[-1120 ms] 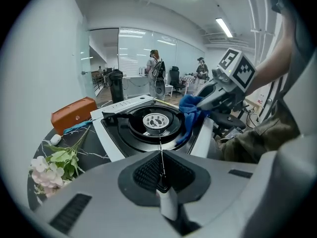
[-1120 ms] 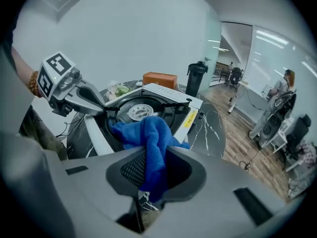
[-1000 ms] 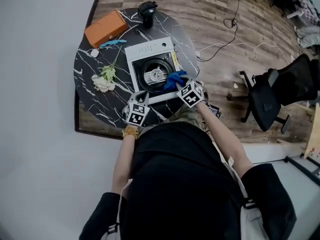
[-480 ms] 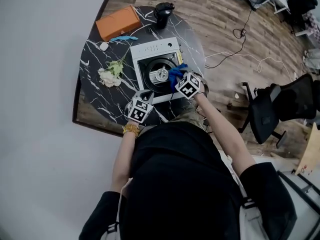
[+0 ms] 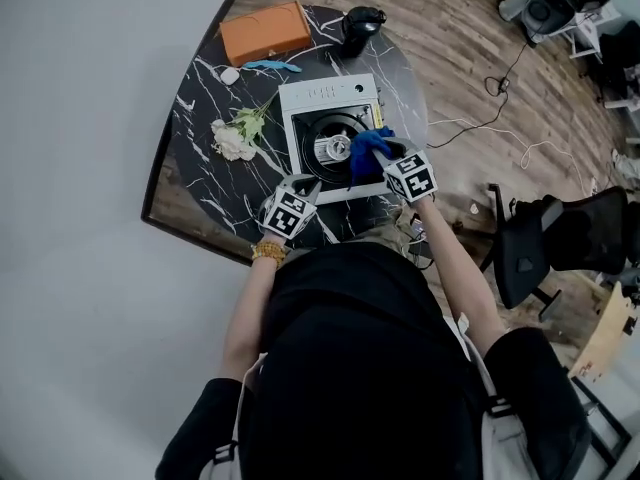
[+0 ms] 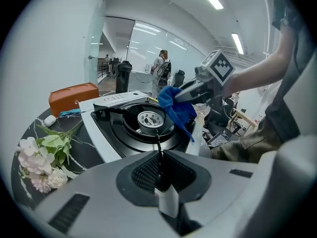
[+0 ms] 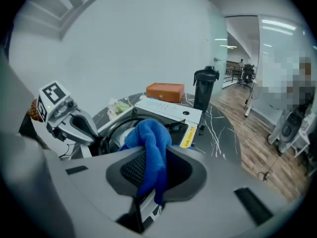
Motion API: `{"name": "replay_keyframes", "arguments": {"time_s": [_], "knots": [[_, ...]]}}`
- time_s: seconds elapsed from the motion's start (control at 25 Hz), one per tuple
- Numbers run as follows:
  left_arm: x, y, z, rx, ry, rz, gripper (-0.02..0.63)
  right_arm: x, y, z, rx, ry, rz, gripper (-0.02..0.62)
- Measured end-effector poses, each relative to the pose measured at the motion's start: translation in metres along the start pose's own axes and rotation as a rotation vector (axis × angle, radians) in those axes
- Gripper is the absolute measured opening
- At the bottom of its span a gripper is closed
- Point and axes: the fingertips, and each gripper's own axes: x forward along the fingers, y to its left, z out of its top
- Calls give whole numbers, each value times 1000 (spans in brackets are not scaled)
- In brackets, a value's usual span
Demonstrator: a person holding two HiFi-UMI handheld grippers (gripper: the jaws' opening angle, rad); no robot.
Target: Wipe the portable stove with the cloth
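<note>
**A:** Where's the cloth?

**B:** The blue cloth is pinched in the right hand-held gripper, whose jaws are clamped on its fold. It's over the right side of the portable stove on the counter.

**A:** And the left hand-held gripper?

**B:** Jaws together, empty, near the stove's front corner and seemingly not bracing it. A hard stroke might slide the stove, and the dangling tail could snag a pan support.

Left gripper fingers pressed together; right gripper fingers pinch cloth.
</note>
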Motion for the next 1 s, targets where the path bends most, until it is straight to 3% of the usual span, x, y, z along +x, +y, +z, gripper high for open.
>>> {"name": "replay_keyframes", "arguments": {"time_s": [0.16, 0.24, 0.4, 0.56, 0.72, 1.0], "knots": [[-1, -1, -1, -10, -4, -12, 28, -38, -13, 37, 86, -267, 6, 58], [0, 0, 0, -13, -12, -16, 28, -40, -34, 54, 68, -280, -38, 58], [-1, 1, 1, -19, -8, -16, 29, 5, -68, 80, -47, -158, -72, 58], [-2, 0, 4, 18, -8, -8, 29, 68, -60, 88, -176, 49, -41, 58], [-2, -2, 5, 44, 7, -12, 29, 108, -26, 79, -460, 276, -45, 54], [-1, 1, 3, 33, -6, -8, 29, 112, 6, 85, -556, 257, 18, 54]]}}
